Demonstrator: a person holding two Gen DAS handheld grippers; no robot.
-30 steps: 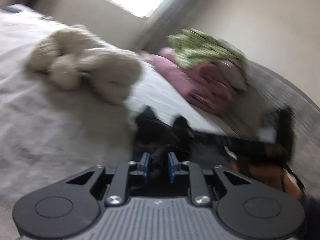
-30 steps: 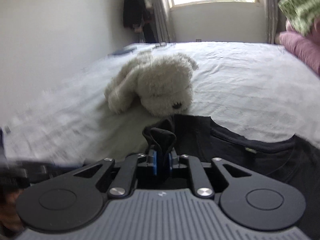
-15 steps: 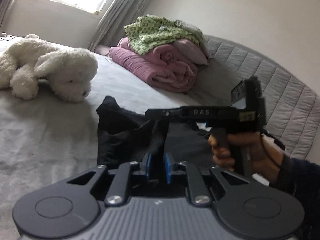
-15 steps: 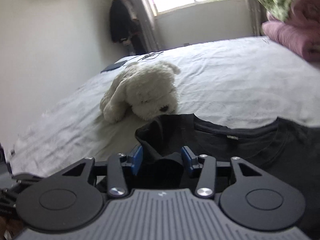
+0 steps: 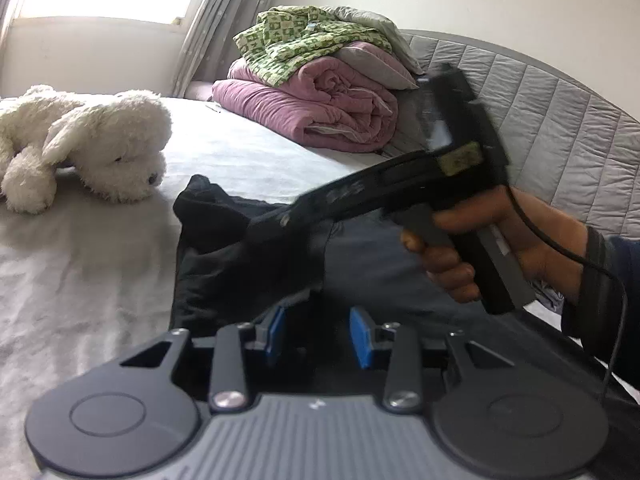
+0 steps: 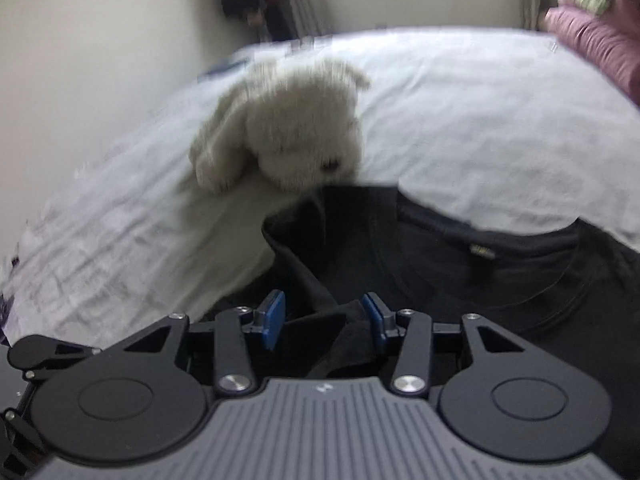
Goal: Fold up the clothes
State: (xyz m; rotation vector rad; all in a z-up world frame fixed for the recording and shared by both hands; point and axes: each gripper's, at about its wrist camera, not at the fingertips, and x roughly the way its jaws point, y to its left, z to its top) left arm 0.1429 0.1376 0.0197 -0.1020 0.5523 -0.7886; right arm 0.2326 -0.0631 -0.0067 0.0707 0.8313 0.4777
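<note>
- A black shirt lies flat on the white bed, its neck hole facing the far end
- The left gripper has its blue pads spread wide apart, with nothing pinched between them, just above the shirt
- The right gripper is spread wide too; a bump of black cloth sits loose between its pads
- In the left view a hand holds the handle of the right gripper above the shirt
- A fluffy white toy dog lies on the bed just beside the shirt's corner
- A pink blanket is rolled up near the grey headboard, with a green checked cloth on top
</note>
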